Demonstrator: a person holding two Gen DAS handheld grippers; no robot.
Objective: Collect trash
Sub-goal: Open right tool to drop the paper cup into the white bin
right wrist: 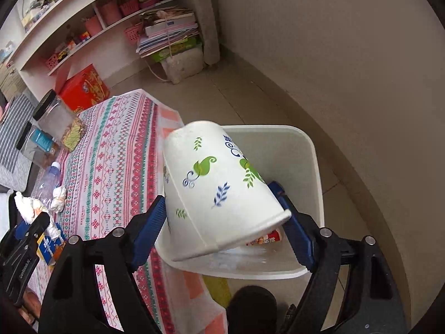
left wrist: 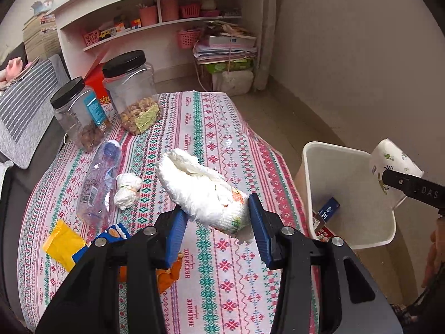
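Crumpled white tissue wad (left wrist: 204, 192), bit of orange-green print on it, pinched in the left gripper (left wrist: 219, 222) jaws above the bench (left wrist: 222, 284). Paper cup (right wrist: 219, 192) with leaf print, tipped over the white bin (right wrist: 308, 150), clamped by the right gripper (right wrist: 222, 222). Only left view shows the blue carton (left wrist: 329, 208) inside. Crushed bottle (left wrist: 100, 178) lying on the bench.

Left gripper (left wrist: 218, 220) with blue pads clamped on a crumpled white wad (left wrist: 203, 192), right gripper (right wrist: 222, 217) off to its right, jaws pinching a tilted paper cup (right wrist: 219, 192)
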